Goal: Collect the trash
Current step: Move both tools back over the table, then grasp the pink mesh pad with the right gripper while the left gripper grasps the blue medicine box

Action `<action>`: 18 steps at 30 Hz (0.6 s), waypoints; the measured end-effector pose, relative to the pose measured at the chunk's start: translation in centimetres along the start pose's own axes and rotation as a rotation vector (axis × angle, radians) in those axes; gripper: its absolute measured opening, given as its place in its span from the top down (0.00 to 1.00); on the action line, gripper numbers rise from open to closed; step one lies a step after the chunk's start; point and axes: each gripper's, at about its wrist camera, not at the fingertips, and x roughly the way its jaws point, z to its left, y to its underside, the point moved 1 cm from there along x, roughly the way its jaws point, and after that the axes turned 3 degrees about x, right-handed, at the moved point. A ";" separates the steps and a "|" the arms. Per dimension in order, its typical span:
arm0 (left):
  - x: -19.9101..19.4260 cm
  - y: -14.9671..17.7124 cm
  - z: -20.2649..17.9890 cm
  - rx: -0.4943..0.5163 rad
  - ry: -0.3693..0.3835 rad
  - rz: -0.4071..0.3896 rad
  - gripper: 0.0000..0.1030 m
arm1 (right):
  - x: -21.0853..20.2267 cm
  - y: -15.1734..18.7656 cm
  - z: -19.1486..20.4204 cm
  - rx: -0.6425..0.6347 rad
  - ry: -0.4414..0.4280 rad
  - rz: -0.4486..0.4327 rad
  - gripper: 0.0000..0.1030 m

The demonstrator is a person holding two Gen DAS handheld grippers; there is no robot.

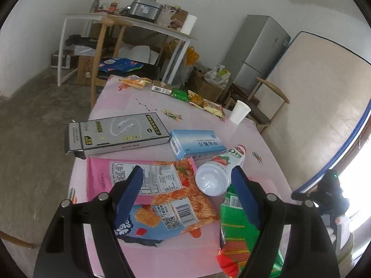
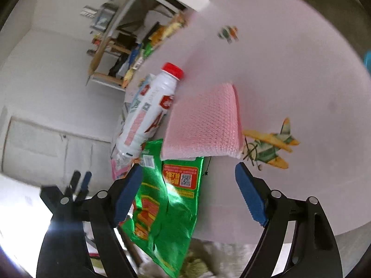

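Trash lies on the pink tablecloth (image 1: 143, 106). In the left wrist view my left gripper (image 1: 187, 170) hangs open above a pink snack bag (image 1: 102, 176) and an orange and blue wrapper (image 1: 176, 210). A white bottle (image 1: 218, 173) lies on its side by the right finger. Behind them are a grey box (image 1: 120, 134) and a blue box (image 1: 197, 142). In the right wrist view my right gripper (image 2: 189, 168) is open over a green wrapper (image 2: 167, 210) that hangs off the table edge. A folded pink cloth (image 2: 204, 125) and the red-capped bottle (image 2: 150, 106) lie just beyond.
A paper cup (image 1: 240, 112) and several snack packets (image 1: 204, 100) sit along the table's far edge. Wooden chairs (image 1: 271, 99) stand at the far side, with a fridge (image 1: 259, 51) and a leaning mattress (image 1: 313, 106) behind. The left gripper (image 2: 81, 173) shows in the right wrist view.
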 end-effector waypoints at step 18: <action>12.2 -7.9 -2.6 0.351 0.155 0.236 0.21 | 1.5 -4.5 -2.6 0.200 -0.059 -0.040 0.45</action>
